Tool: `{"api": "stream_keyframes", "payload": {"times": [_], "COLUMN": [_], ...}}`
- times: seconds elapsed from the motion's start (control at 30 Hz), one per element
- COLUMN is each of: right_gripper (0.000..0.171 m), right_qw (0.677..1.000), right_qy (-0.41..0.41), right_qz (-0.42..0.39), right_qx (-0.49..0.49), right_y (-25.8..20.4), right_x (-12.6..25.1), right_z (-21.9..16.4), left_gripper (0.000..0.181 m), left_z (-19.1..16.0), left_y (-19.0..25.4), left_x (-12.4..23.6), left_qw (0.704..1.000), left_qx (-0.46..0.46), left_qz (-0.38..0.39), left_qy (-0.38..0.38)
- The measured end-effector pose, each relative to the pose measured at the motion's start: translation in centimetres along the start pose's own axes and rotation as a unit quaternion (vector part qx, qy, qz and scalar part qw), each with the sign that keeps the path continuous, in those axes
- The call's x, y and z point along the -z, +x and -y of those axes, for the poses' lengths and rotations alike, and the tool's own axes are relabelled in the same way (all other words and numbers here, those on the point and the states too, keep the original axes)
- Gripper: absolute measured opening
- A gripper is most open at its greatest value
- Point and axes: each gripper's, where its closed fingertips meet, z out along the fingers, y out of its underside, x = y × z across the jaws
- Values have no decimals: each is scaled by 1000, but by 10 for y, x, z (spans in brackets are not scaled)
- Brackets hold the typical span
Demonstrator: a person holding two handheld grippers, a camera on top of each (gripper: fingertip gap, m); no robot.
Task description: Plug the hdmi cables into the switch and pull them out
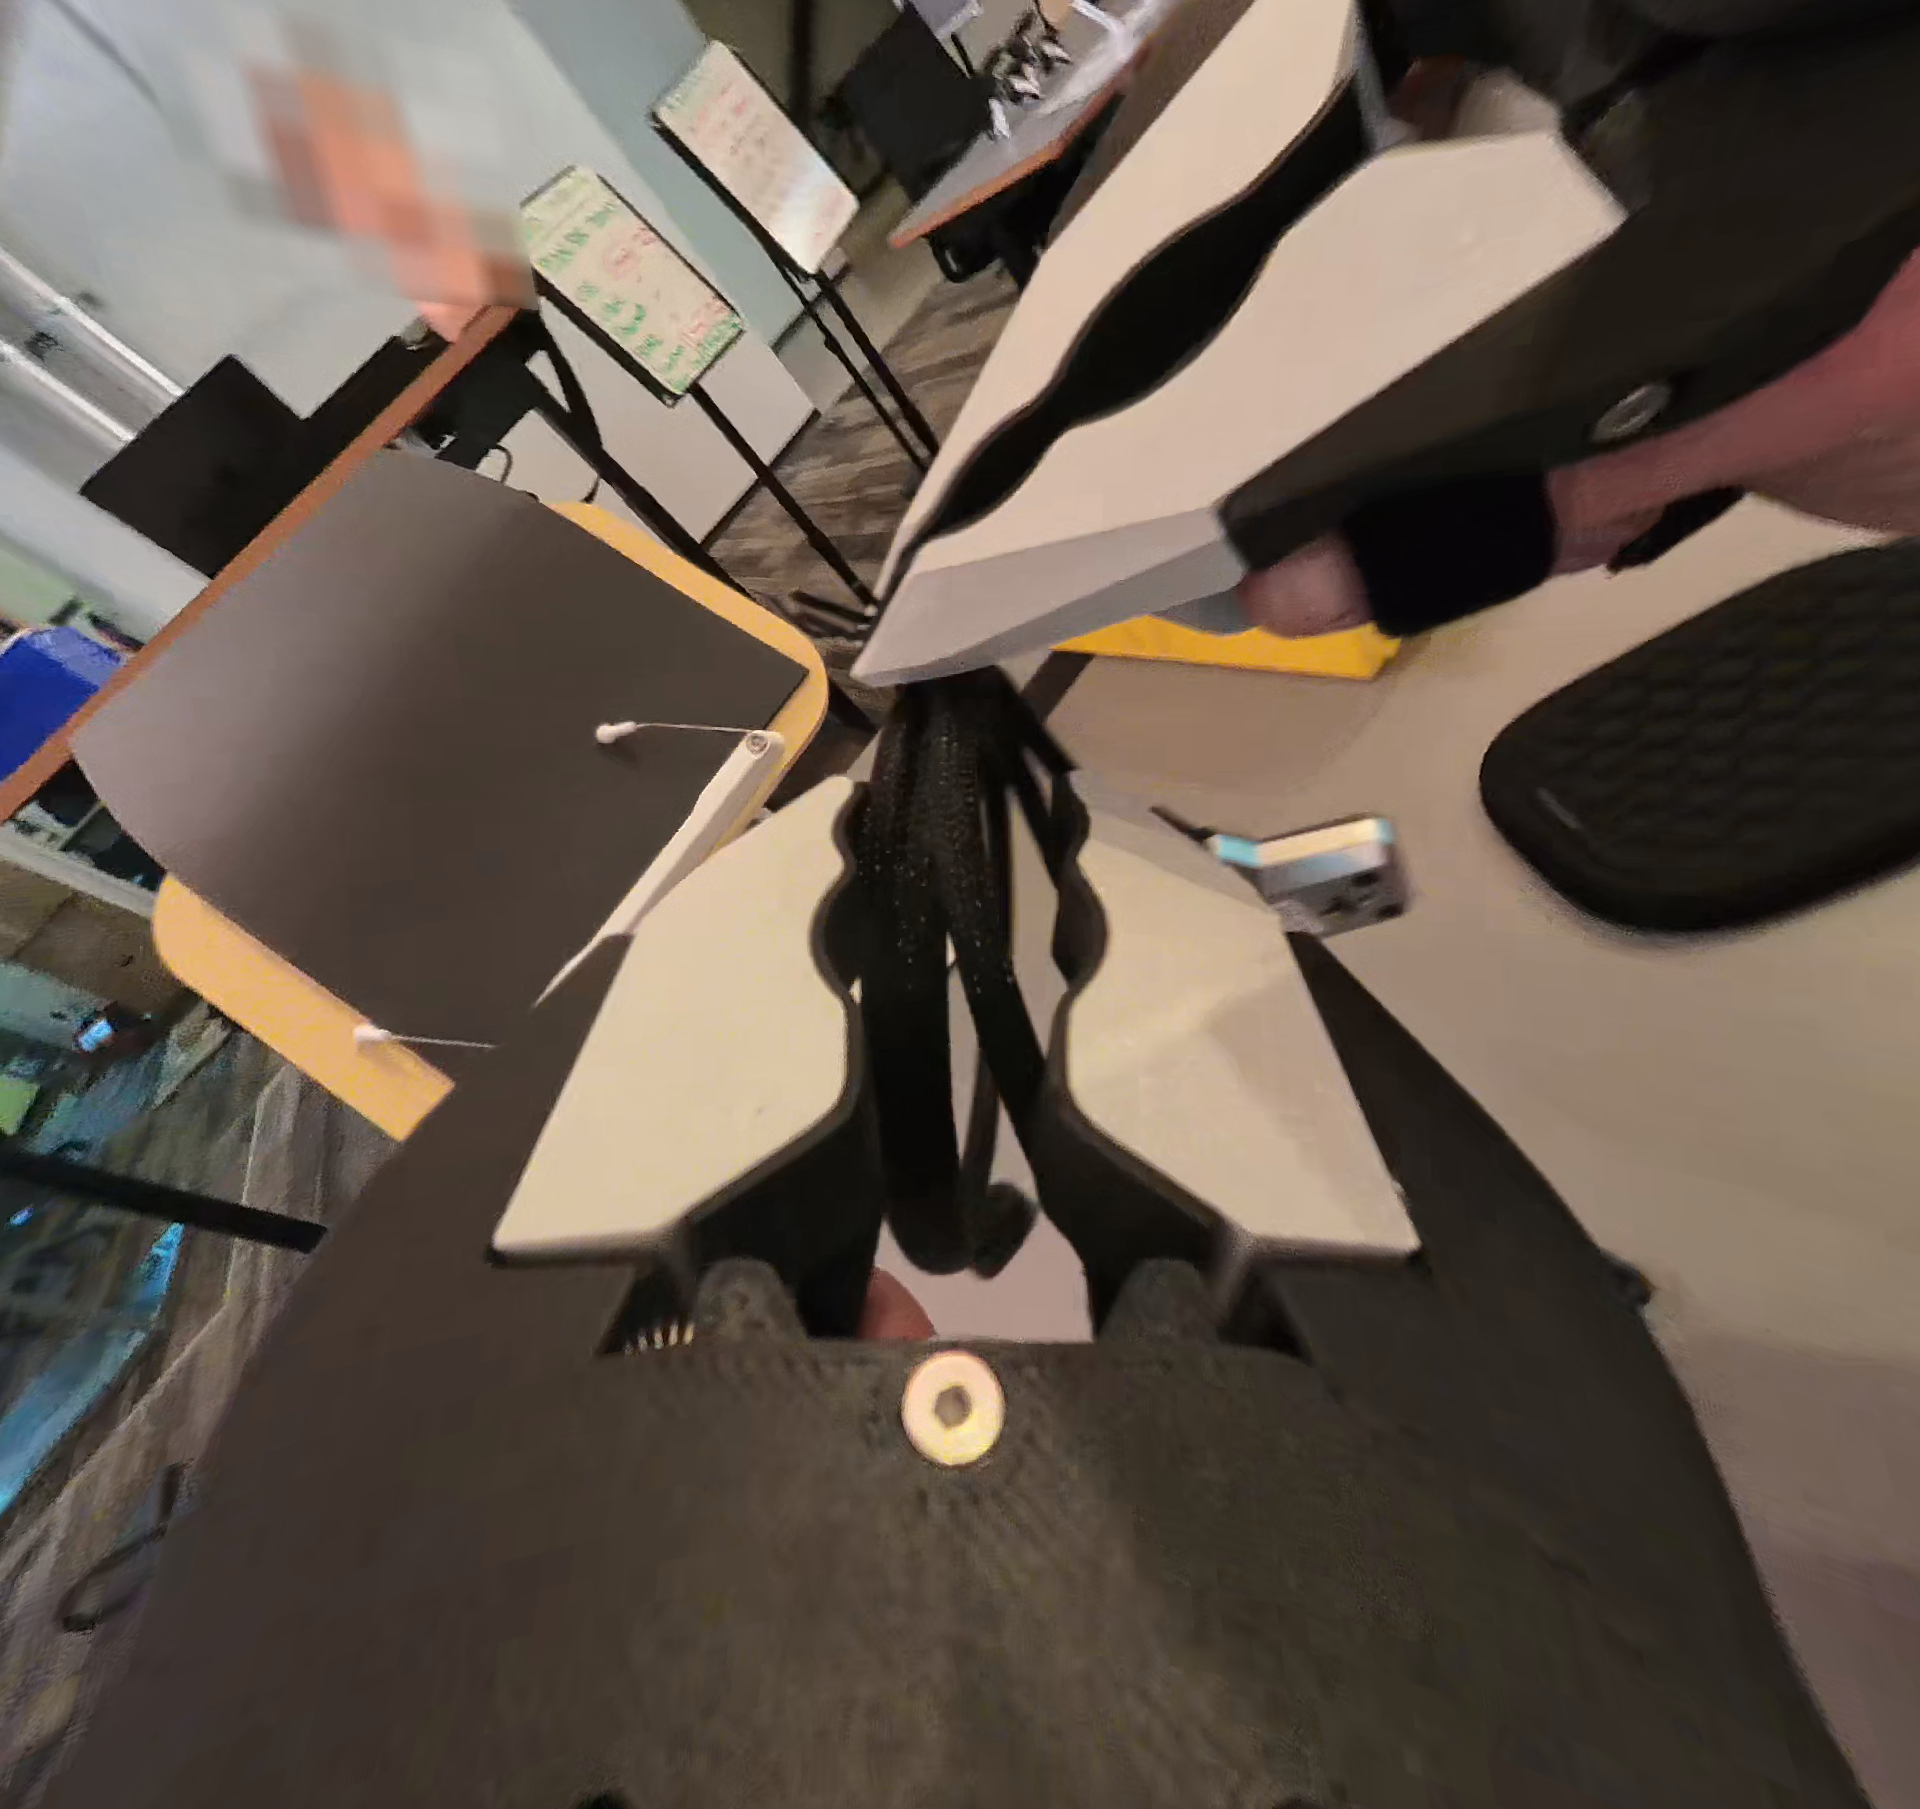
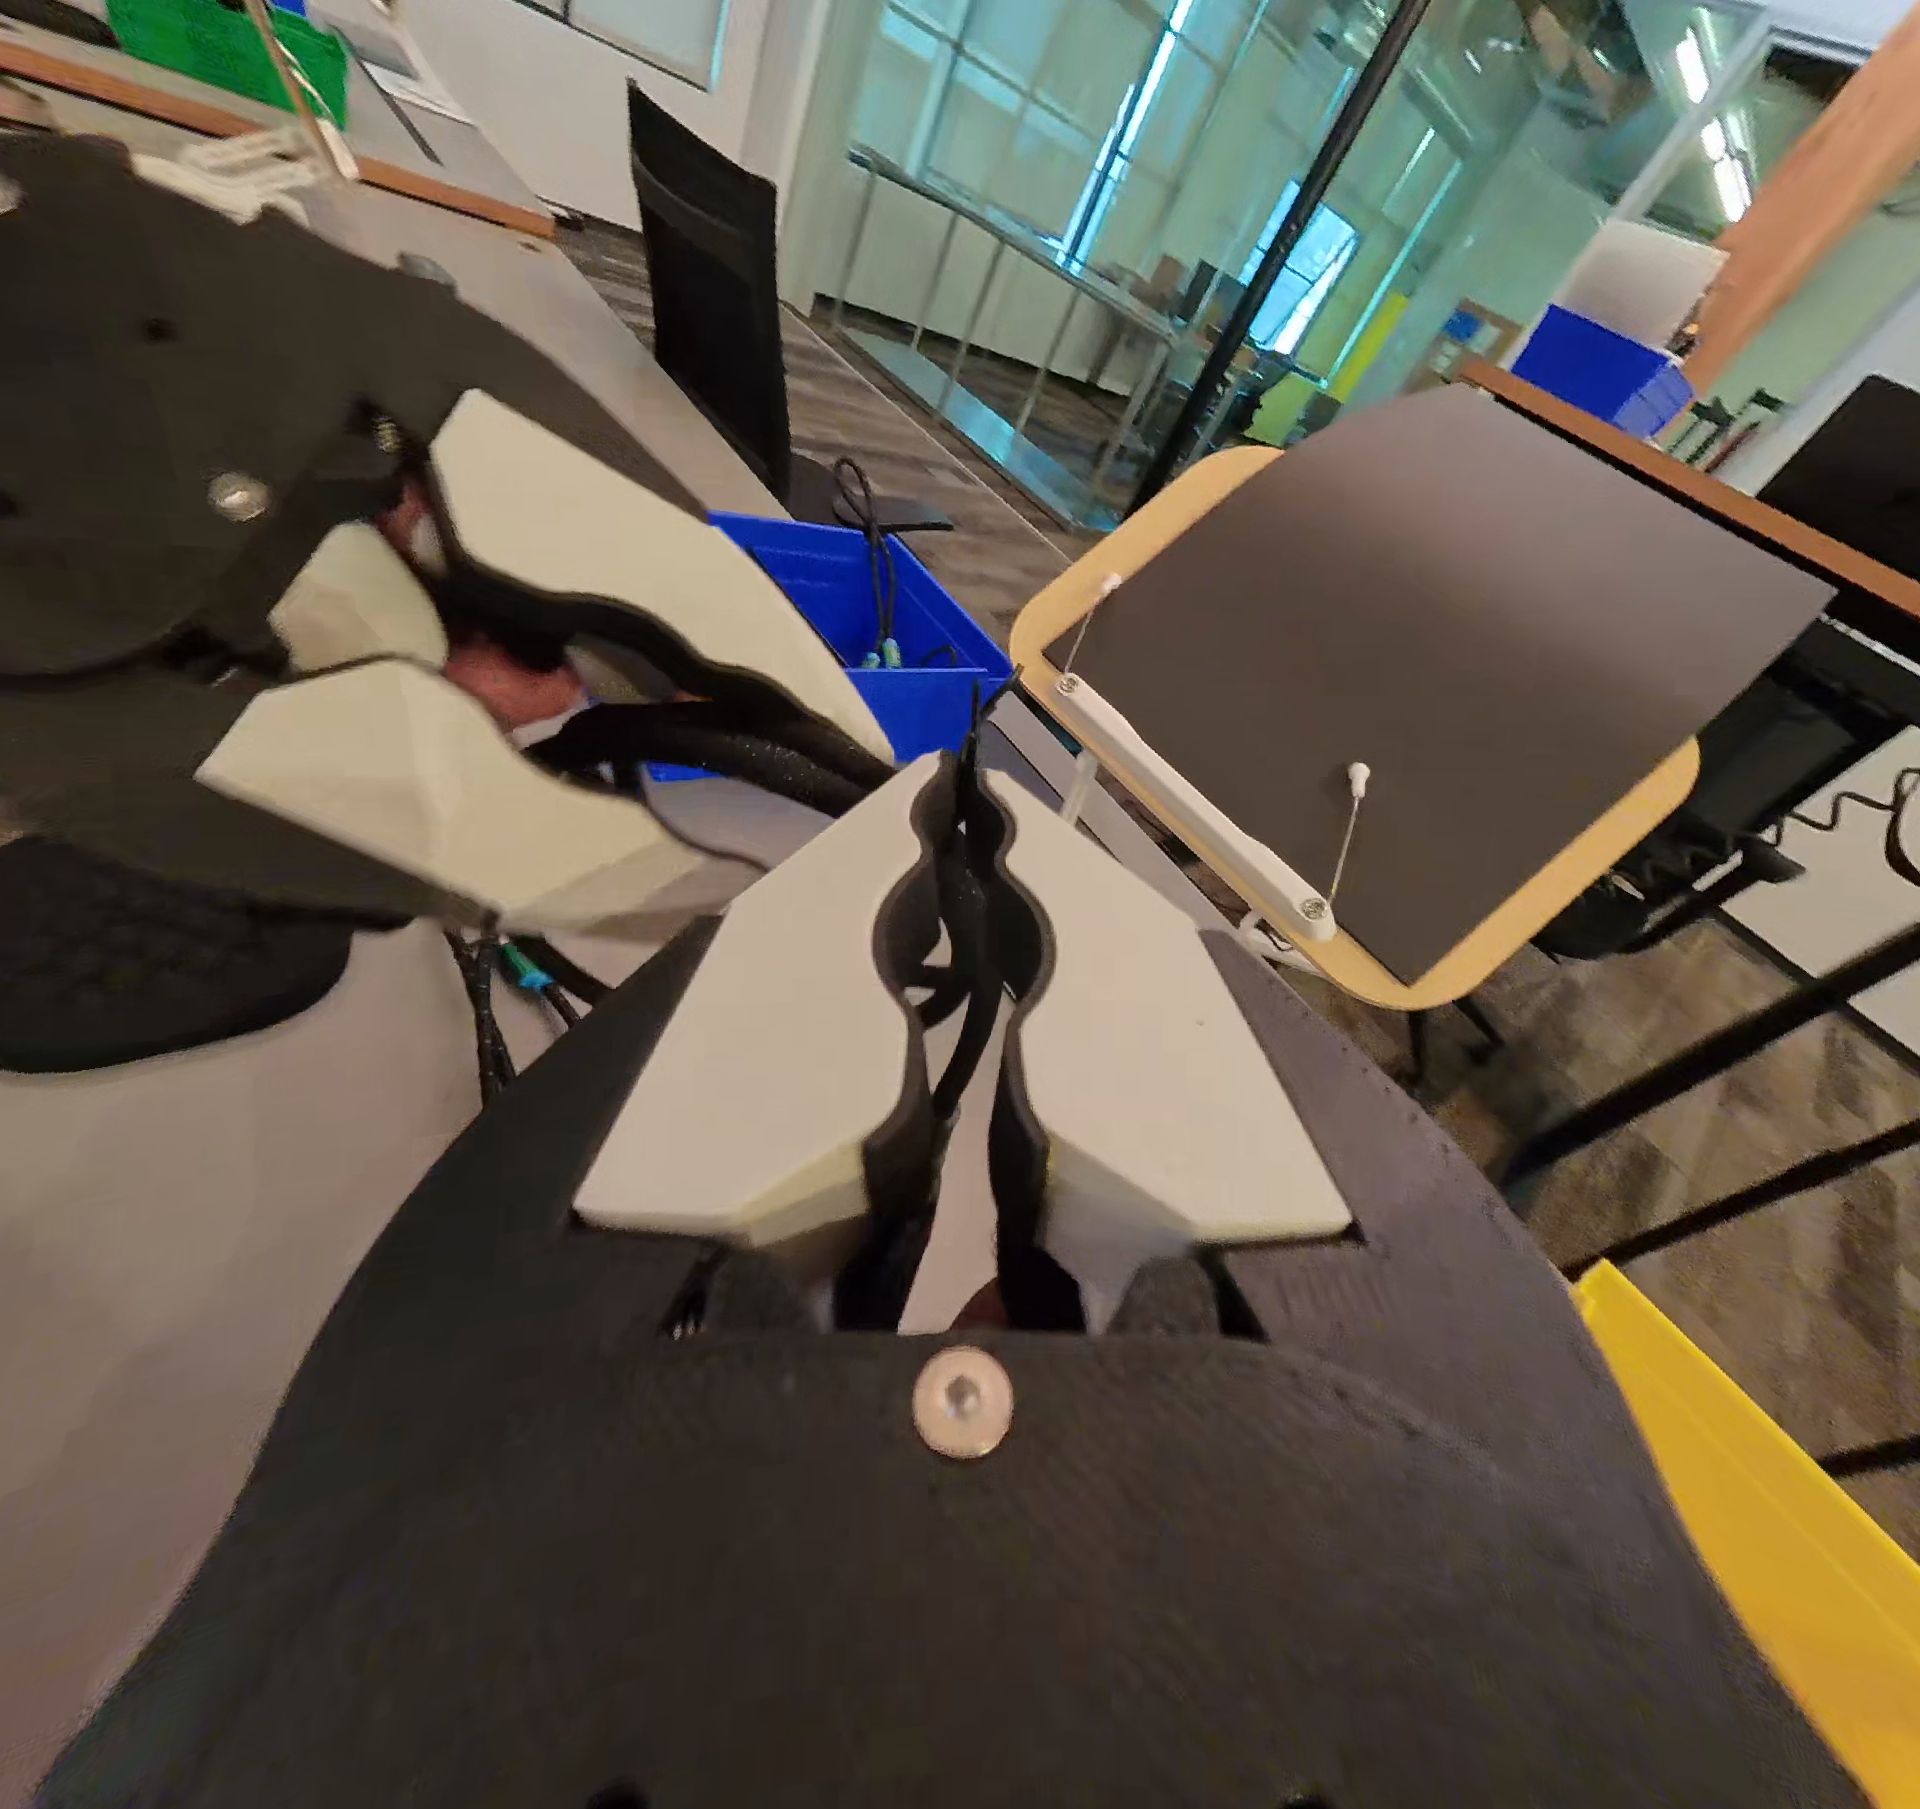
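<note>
My left gripper (image 1: 956, 803) is shut on a bundle of black braided HDMI cables (image 1: 925, 928) that runs up between its white fingers. My right gripper (image 1: 899, 596) comes in from the upper right, tip to tip with the left one over the same bundle. In the right wrist view my right gripper (image 2: 961, 783) is shut on thin black cables (image 2: 966, 938), and the left gripper (image 2: 800, 803) sits at the left with the braided cables (image 2: 748, 751) in it. The small silver switch (image 1: 1320, 871) lies on the table, right of the left gripper and apart from both.
A black wrist rest (image 1: 1714, 731) lies right of the switch. A black board with a tan rim (image 2: 1403, 668) stands past the table edge. A blue bin (image 2: 883, 616) and a yellow bin (image 2: 1766, 1572) sit at the table's edges. Desks and stands are farther off. Less than 4 cm separates the two grippers' tips.
</note>
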Motion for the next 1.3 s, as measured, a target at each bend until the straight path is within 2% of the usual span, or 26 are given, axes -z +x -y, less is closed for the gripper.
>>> {"api": "stream_keyframes", "payload": {"times": [0.17,0.27,0.37,0.5,0.53,0.63,0.67,0.73,0.83,0.9,1.03,1.13,1.17,1.23,1.3], "right_gripper": [0,0,0,0,0,0,0,0,0,0,0,0,0,0,0], "right_qw": [1000,1000,999,993,992,993,992,992,993,993,994,990,987,978,965], "right_qy": [-10,-1,20,73,81,77,79,78,72,69,65,84,97,129,167], "right_qz": [-22,-14,3,45,48,44,45,48,51,55,59,90,109,144,177], "right_qx": [-6,-18,-37,-76,-82,-80,-83,-82,-77,-72,-60,-63,-67,-80,-96], "right_y": [5,5,3,-1,0,3,3,1,-3,-8,-12,-18,-22,-26,-28], "right_x": [-8,-9,-9,-4,-2,-2,-2,-4,-8,-9,-8,-4,-1,8,18], "right_z": [-6,-8,-5,6,7,4,4,4,5,6,7,12,14,18,25], "left_gripper": [59,69,66,70,69,48,41,32,22,22,18,26,20,23,26], "left_z": [13,19,28,38,41,44,40,25,26,21,30,36,40,50,54], "left_y": [24,37,34,29,24,-3,-6,1,21,21,48,74,77,67,27], "left_x": [1,8,21,44,50,71,72,61,63,55,52,64,78,114,130], "left_qw": [994,983,952,907,896,865,873,912,914,930,898,897,890,868,875], "left_qx": [65,130,224,279,292,341,336,298,287,261,292,233,207,175,164], "left_qz": [31,-29,-109,-221,-235,-220,-203,-156,-168,-145,-256,-313,-335,-372,-334], "left_qy": [82,127,177,226,239,296,290,235,232,214,209,209,228,279,310]}}
